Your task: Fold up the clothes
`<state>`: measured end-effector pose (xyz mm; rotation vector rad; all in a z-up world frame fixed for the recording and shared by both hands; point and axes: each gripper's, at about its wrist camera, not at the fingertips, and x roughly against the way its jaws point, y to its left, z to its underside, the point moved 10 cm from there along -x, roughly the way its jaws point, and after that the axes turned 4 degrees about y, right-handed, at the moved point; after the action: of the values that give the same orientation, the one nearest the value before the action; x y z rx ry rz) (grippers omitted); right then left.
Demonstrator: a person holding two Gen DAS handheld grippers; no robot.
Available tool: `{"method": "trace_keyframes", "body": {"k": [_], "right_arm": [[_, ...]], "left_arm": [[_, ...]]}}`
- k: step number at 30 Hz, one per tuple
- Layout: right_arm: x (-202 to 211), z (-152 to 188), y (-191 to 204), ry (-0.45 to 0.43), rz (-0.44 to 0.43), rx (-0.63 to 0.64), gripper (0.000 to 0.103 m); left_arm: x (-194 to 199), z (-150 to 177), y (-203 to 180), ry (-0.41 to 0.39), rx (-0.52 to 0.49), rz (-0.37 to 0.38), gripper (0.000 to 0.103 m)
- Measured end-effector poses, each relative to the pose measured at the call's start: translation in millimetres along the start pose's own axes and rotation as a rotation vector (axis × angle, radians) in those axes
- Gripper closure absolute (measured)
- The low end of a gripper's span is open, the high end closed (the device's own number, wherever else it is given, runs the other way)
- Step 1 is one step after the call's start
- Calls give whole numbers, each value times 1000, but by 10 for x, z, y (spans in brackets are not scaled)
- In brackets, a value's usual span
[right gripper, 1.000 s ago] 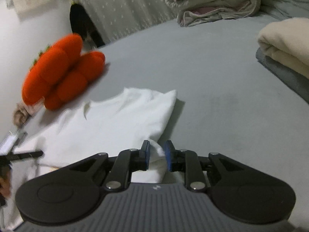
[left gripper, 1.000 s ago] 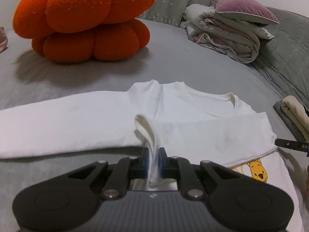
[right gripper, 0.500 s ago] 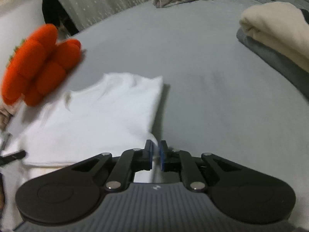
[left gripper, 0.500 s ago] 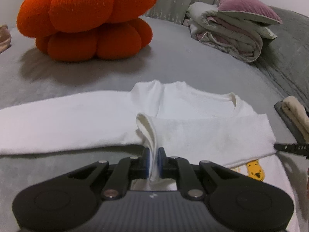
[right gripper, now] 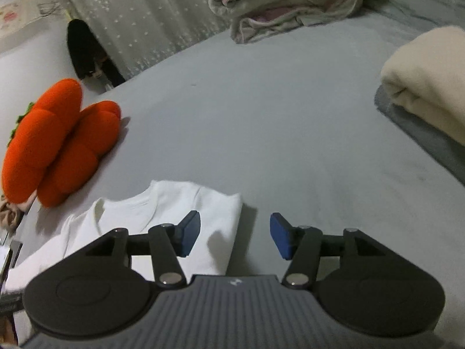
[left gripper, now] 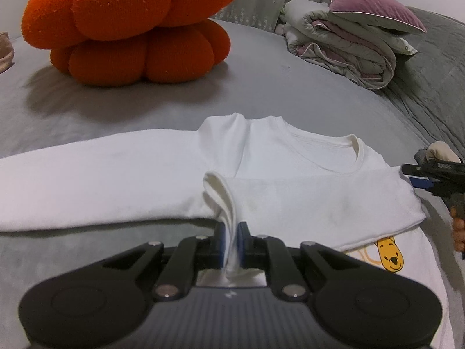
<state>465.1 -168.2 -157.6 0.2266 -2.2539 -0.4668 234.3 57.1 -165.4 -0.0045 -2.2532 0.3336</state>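
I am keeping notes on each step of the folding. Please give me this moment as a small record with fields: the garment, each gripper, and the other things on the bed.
garment: white shirt, flat on the grey bed, one sleeve folded across the chest, the other stretched out
left gripper: shut on a raised fold of the shirt
right gripper: open, jaws have just been opening, nothing between them
other things: orange cushion, folded quilt, purple pillow on top of it, cream blanket
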Motion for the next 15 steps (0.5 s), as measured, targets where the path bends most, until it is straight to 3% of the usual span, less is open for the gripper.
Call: {"method": "trace_keyframes", "body": {"k": [3,5,6,9,12,15], "right_arm": [[-164,-64,21,24,7,-2,50],[-229,-85,60,47,-21,-6,73],[-254,-66,96,62,-3,31,95],[-251,-83,193,56,70,150,97],[-137,-298,281,-53,120,241,99],[-278,-289,369,-36,183,364,99]], "left_arm": [[-13,4,1,1,-5,-1,94],[-20,7,-1,0,-11,-3,94],[-23,8,-2,-1,-13,-4,94],[-21,8,-10,-13,-19,-7,94],[-15,13,-38,-26,-37,-22,94],[-14,24,-49,-31,-52,-33,94]]}}
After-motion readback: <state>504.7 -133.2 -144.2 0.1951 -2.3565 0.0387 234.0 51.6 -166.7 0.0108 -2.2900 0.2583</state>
